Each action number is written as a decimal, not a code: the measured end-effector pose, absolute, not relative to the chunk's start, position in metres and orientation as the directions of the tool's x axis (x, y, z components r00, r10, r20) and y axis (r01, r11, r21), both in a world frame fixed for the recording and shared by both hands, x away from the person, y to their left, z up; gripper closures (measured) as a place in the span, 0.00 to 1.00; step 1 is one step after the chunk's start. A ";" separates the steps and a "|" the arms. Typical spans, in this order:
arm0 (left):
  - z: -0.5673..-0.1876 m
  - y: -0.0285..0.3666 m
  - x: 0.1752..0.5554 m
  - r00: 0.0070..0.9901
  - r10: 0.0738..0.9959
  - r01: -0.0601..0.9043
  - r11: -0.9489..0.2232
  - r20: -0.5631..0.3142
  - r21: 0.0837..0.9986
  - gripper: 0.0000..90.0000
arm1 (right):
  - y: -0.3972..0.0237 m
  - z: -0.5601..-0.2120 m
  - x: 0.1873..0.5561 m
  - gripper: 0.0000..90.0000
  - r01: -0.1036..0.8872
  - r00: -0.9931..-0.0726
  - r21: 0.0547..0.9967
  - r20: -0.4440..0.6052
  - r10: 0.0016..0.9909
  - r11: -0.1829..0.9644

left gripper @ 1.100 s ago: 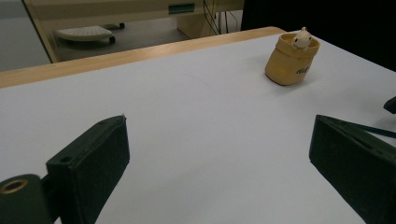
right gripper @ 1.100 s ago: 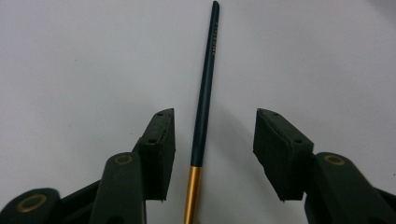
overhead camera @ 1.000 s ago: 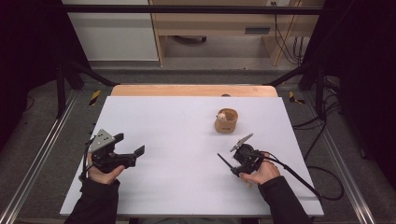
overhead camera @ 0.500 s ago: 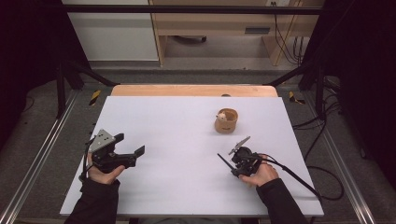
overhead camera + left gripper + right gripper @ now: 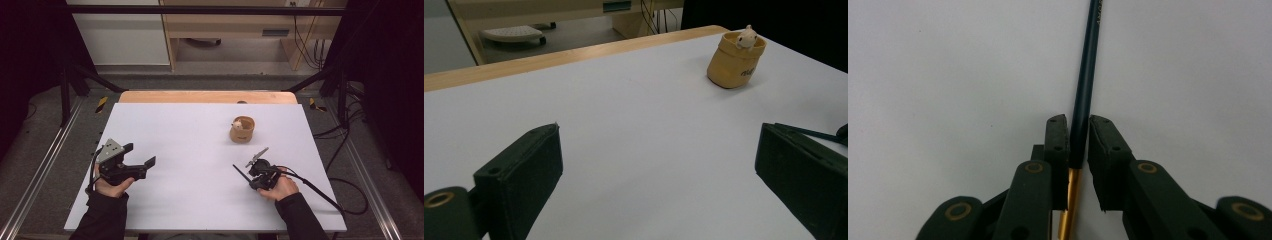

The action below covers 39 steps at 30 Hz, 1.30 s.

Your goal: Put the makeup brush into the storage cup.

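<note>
Clamping dark pen (image 5: 1083, 100), R tongs (image 5: 1078, 140) just closed; pen runs lengthwise, straight ahead. L tongs (image 5: 659, 165) wide, empty.

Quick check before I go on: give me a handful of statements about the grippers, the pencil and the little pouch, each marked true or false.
1. The right gripper has just been closing its jaws, which now clamp a thin dark green pencil with a gold end. True.
2. The left gripper holds the pencil. False: its jaws stand wide open over bare table.
3. The small tan fabric pouch stands upright with a pale toy figure poking from its top. True.
4. The pouch lies between the left gripper's jaws. False: it stands well beyond them on the white table.
5. The pencil is inside the pouch. False: it lies low over the table, apart from it.
</note>
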<state>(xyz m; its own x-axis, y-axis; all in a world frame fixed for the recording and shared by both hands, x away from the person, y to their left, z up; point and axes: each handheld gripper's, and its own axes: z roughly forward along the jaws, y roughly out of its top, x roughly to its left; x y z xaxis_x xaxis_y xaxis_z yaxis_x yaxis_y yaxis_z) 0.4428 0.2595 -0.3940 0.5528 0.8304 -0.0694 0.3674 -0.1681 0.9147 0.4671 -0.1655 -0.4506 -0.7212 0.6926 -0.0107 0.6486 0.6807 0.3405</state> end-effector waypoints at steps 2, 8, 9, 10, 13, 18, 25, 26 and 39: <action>-0.394 0.259 0.443 0.553 0.831 0.367 -0.169 -0.069 0.915 0.05 | -0.165 -0.451 0.467 0.90 0.648 -0.723 0.339 -0.010 0.691 0.682; -0.394 0.259 0.443 0.553 0.830 0.368 -0.170 -0.068 0.914 0.05 | -0.165 -0.450 0.468 0.92 0.658 -0.716 0.334 0.002 0.698 0.675; -0.394 0.259 0.443 0.553 0.830 0.367 -0.171 -0.067 0.914 0.05 | -0.165 -0.450 0.468 0.92 0.660 -0.715 0.333 0.003 0.699 0.674; -0.394 0.259 0.443 0.553 0.830 0.367 -0.171 -0.067 0.914 0.05 | -0.165 -0.450 0.468 0.92 0.662 -0.714 0.331 0.003 0.700 0.673; -0.394 0.259 0.443 0.553 0.830 0.367 -0.171 -0.067 0.914 0.05 | -0.165 -0.450 0.469 0.92 0.669 -0.708 0.332 0.012 0.706 0.665; -0.394 0.259 0.443 0.553 0.831 0.368 -0.171 -0.067 0.914 0.05 | -0.166 -0.450 0.469 0.93 0.668 -0.708 0.340 0.018 0.706 0.662; -0.394 0.259 0.443 0.554 0.830 0.366 -0.172 -0.066 0.914 0.05 | -0.167 -0.446 0.469 0.93 0.677 -0.699 0.350 0.033 0.714 0.647; -0.394 0.259 0.443 0.554 0.830 0.367 -0.173 -0.066 0.914 0.05 | -0.168 -0.446 0.469 0.93 0.670 -0.706 0.354 0.034 0.707 0.653; -0.394 0.258 0.443 0.555 0.829 0.367 -0.173 -0.066 0.914 0.05 | -0.173 -0.434 0.468 0.93 0.670 -0.697 0.410 0.061 0.714 0.619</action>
